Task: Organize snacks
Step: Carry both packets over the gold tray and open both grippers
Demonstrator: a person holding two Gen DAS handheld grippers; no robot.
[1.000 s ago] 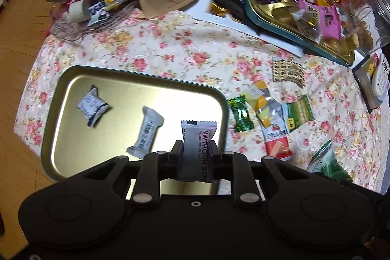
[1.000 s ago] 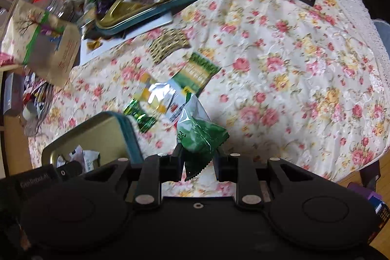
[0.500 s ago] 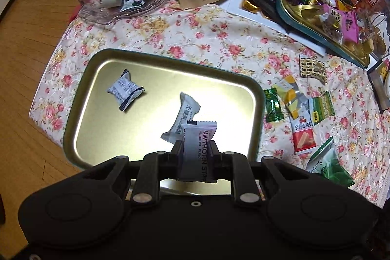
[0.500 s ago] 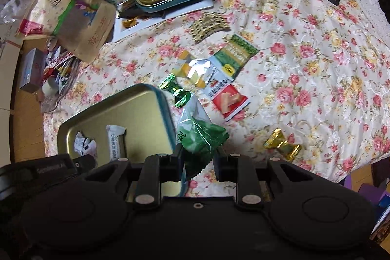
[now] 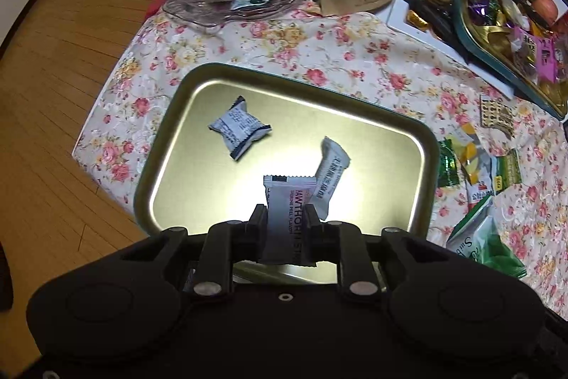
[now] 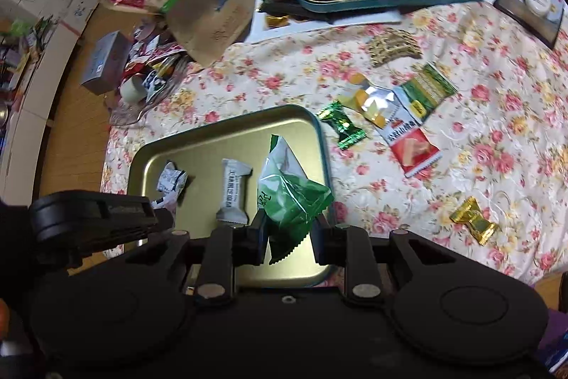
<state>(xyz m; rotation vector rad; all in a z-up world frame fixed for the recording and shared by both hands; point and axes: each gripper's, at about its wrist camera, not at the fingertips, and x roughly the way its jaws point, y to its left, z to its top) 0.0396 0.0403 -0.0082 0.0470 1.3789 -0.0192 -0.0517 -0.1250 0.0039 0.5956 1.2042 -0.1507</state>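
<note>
Left claw (image 5: pixel 285 219) clenched on a white hawthorn-strip wrapper (image 5: pixel 288 219), right claw (image 6: pixel 289 233) gripping a crinkled green snack packet (image 6: pixel 289 192), both above the gold rectangular metal tray (image 5: pixel 424 173).

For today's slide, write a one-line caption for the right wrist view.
Right gripper holds a green snack bag over the gold tray, where two white candies lie.

Both my wrist cameras look steeply down from close above, sharing the gold tray (image 5: pixel 167 144) (image 6: pixel 142 158) and floral desk (image 5: pixel 355 59) (image 6: pixel 497 130).
</note>
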